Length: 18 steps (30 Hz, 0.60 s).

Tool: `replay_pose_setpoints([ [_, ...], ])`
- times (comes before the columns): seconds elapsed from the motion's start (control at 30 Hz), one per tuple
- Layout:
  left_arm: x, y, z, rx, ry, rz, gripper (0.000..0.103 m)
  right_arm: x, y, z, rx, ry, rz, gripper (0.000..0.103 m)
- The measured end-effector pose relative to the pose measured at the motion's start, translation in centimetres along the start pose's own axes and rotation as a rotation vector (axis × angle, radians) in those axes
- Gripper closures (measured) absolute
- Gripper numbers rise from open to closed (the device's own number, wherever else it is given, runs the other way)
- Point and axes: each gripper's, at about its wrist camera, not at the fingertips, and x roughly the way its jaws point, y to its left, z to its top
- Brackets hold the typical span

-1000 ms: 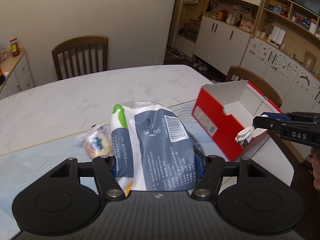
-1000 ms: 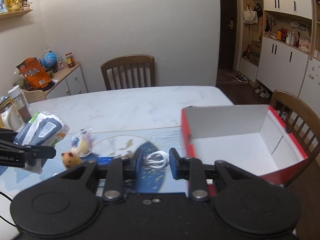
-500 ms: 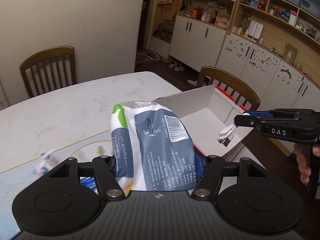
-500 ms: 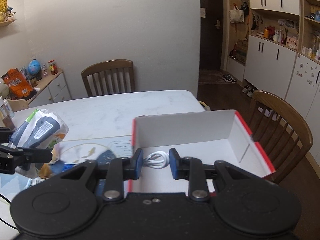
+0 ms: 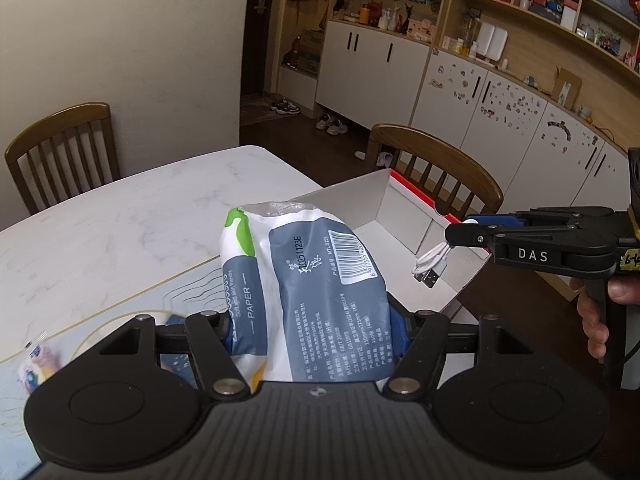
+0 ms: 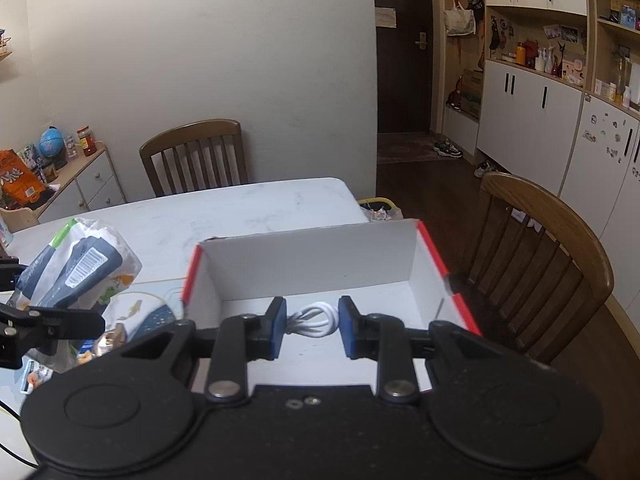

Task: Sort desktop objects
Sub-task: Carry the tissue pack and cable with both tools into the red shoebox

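On the left, a small snack packet (image 5: 34,364) lies blurred on the patterned mat (image 5: 132,312) of the marble counter (image 5: 120,216), while the left gripper (image 5: 312,320) clamps a grey-and-white pack of paper tissues (image 5: 316,276) and holds it above the counter's edge. To its right stands the open red-and-white cardboard box (image 6: 320,256), in front of a wooden chair (image 6: 552,264). Over the box's white floor, the right gripper (image 6: 313,322), gripped by a person's hand (image 5: 600,312), pinches a coiled white USB cable (image 6: 314,320).
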Motion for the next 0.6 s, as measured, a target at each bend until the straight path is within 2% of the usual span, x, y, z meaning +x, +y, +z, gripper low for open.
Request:
replay_pose_setpoints([
  [0.27, 4.4, -1.9, 1.1, 0.019, 0.064, -0.020, 0.038, 2.2, -3.1, -0.4, 0.008, 0.037, 0.002, 0.076],
  [0.6, 10.4, -3.2, 1.3, 0.085, 0.160, -0.015, 0.038, 5.8, -4.3, -1.5, -0.010, 0.097, 0.000, 0.076],
])
